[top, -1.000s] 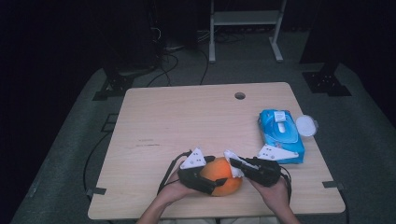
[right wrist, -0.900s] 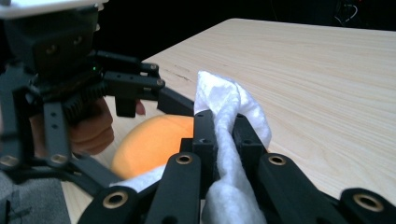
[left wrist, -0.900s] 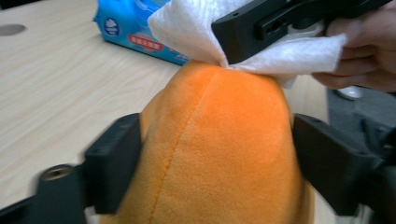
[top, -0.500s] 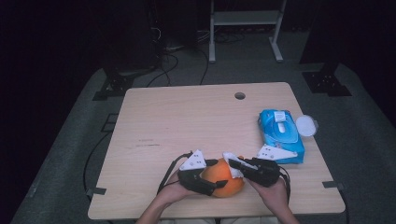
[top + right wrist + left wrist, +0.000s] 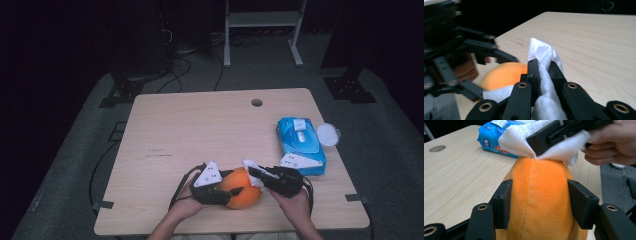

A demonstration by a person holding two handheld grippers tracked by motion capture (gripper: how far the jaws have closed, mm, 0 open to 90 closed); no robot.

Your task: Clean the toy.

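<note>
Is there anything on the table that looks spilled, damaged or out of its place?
Nothing stands out. The orange plush toy sits between the left gripper pads, the right gripper pinches a white wipe, and the blue wipes pack lies flat on the table.

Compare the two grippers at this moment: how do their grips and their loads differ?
The left gripper has just been closing and now clamps the orange plush toy from both sides, jaws wide apart. The right gripper pinches a thin white wipe, jaws nearly together, and touches it to the toy's top. Both are black and hand-held.
</note>
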